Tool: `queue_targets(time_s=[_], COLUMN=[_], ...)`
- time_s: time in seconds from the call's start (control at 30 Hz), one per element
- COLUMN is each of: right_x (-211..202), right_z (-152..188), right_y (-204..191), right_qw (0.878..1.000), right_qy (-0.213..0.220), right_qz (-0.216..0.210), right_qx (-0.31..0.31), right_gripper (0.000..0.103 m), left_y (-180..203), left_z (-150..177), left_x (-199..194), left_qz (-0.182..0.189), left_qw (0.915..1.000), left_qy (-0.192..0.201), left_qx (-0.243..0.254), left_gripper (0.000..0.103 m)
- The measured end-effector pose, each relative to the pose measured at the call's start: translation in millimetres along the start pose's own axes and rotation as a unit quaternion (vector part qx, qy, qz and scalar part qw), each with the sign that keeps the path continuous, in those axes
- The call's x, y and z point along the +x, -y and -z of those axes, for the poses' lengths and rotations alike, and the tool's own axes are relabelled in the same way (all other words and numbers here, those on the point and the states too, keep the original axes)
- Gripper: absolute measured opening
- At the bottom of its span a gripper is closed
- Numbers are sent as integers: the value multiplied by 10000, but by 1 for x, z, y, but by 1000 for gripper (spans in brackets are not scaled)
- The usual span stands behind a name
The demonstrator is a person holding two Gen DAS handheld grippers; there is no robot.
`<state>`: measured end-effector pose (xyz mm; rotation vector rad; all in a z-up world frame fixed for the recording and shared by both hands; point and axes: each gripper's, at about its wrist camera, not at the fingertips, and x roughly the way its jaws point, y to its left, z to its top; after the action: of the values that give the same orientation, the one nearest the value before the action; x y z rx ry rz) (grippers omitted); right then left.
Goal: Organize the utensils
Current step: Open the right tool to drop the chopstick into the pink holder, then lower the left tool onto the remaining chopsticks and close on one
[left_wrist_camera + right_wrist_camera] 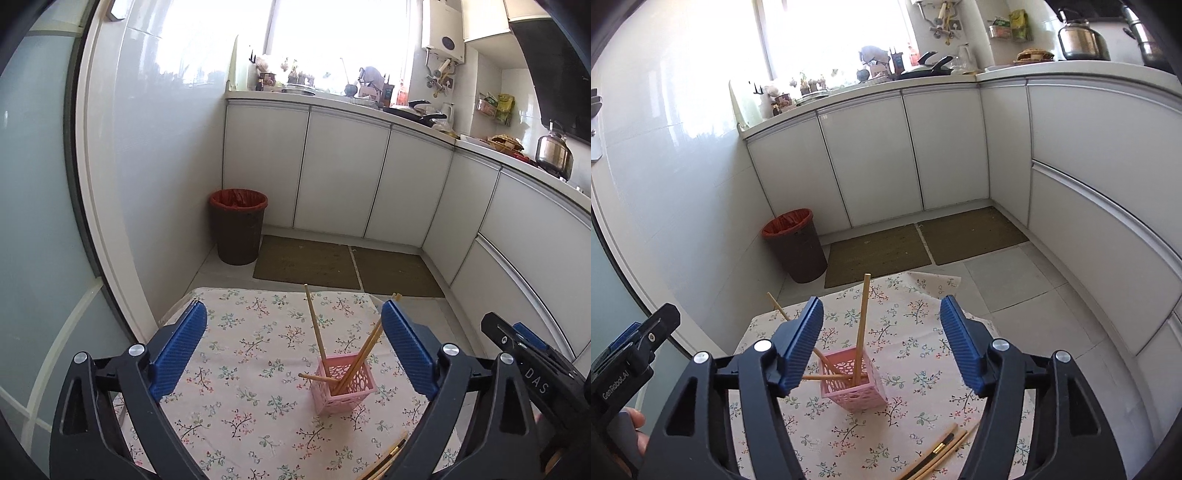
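Note:
A pink perforated holder [343, 384] stands on a floral tablecloth [240, 369] and holds several wooden chopsticks [314, 328]. It also shows in the right wrist view [853, 387] with chopsticks [862, 325] leaning out of it. More chopsticks [384, 459] lie flat on the cloth near the front; in the right wrist view they lie at the lower right [942, 450]. My left gripper [293, 347] is open and empty above the cloth. My right gripper [882, 343] is open and empty above the holder.
A brown bin with a red liner [238, 225] stands on the floor by the wall. White cabinets [343, 173] run along the back and right. Two floor mats [310, 262] lie beyond the table edge.

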<state>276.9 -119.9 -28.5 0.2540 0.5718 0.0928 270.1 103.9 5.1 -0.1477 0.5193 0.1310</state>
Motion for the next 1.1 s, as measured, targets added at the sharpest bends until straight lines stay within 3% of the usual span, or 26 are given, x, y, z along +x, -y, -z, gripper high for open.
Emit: queue_targets(time_s=[0.23,0.57,0.73,0.87,1.1], right_x=[-17,-35,-44,-54,-62], right_z=[7,20,36,57,98], right_y=[11,35,55,84,136], right_qw=[9997,9980,9970,9942,9835], right_qy=[43,26,-185,-411,-1032], right_qz=[217,434,651,795,928], right_qx=[108,452,367,588,1162], right_gripper=[75,96,96,96,96], left_y=[10,21,35,56,95], left_z=[7,15,24,42,82], left_x=[-9,-11,-5,7,48], left_qz=[57,167,316,643,1308], left_qw=[9999,9994,9972,9897,9623], left_qy=[-6,-127,-365,-795,-1883], left_qx=[150,288,567,1003,1466], left_gripper=[95,96,96,96,96])
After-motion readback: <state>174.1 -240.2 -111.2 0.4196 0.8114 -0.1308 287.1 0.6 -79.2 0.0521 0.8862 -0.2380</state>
